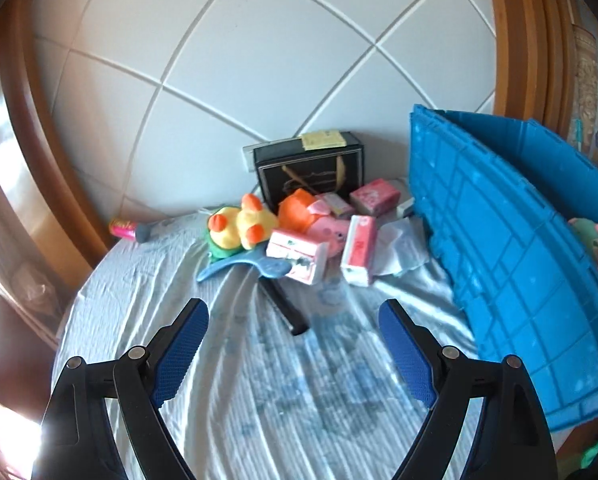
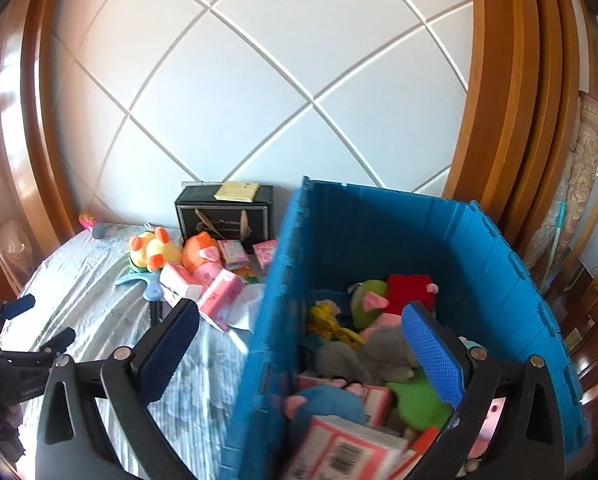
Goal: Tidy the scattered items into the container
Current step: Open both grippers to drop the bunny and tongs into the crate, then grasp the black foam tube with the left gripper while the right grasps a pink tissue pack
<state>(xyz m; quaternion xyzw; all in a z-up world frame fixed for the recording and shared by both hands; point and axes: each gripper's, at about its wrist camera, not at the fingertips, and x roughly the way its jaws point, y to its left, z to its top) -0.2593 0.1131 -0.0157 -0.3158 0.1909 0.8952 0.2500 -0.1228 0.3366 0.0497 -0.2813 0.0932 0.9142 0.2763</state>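
Blue crate [image 2: 379, 240] holds plush toys [image 2: 379, 356] and tissue packs [image 2: 347, 448]; both grippers [image 1: 295, 344] [image 2: 299, 344] gape wide, empty.

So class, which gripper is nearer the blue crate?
Right. The right gripper hangs over the blue crate's near rim; the left gripper hovers above the bedsheet beside it.

Bright daylight from the left, white glare blown out at lower-left edge of left wrist view, sheen on wooden frame [image 1: 3, 152], strong fisheye curvature, dark vignetted corners, motion blur on tissue pack [image 2: 347, 448].
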